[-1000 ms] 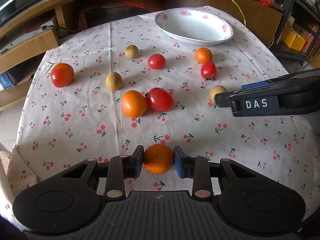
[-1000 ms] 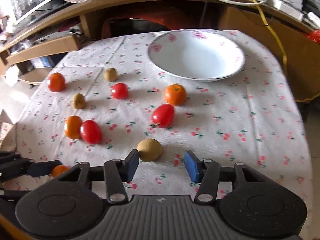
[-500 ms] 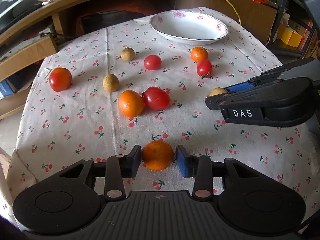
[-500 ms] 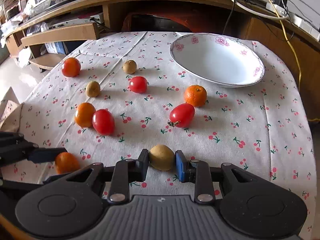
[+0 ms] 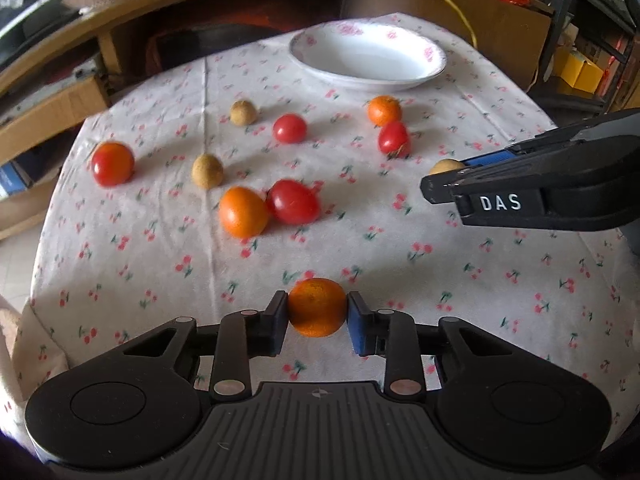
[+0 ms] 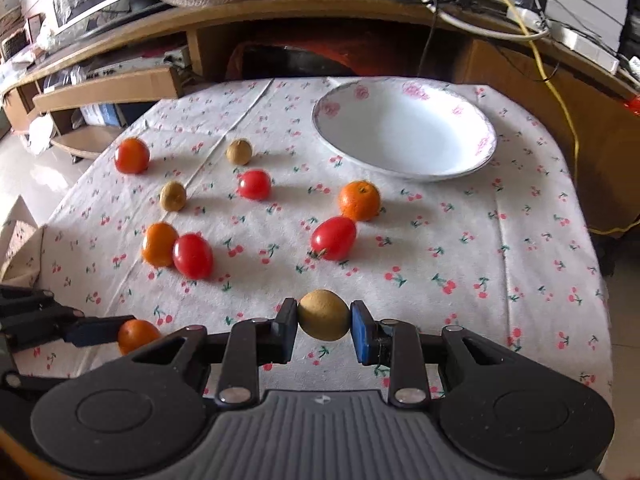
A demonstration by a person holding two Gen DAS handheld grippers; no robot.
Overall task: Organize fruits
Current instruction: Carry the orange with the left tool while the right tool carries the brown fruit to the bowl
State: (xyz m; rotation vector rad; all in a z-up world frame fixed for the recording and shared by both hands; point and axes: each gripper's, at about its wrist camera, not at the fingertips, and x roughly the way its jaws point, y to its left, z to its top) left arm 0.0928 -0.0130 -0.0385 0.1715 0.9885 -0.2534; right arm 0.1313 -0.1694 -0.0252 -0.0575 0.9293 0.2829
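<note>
The left hand-held gripper (image 5: 317,316) is clamped on a small round orange mandarin (image 5: 317,307), its two pads pressed against the fruit's sides near the front edge of the counter (image 5: 460,280), which wears a white cloth printed with little red cherries. The right hand-held gripper (image 6: 323,322) grips a round tan-brown longan-like fruit (image 6: 323,315) in the same way, squeezed between a black pad and a blue pad.

Farther back on the cloth, a wide white ceramic bowl with pink flowers on its rim (image 6: 480,148) sits empty near the far edge. Loose fruit lies scattered between the bowl and the grippers: an orange mandarin (image 6: 359,201) just beside an oval red tomato (image 6: 333,238), a small round red tomato (image 6: 254,184), two more tan-brown round fruits (image 6: 239,151) (image 6: 173,196), and an orange fruit (image 6: 159,243) touching another red tomato (image 6: 193,255). A red-orange tomato (image 6: 131,155) sits well apart at the far left.
</note>
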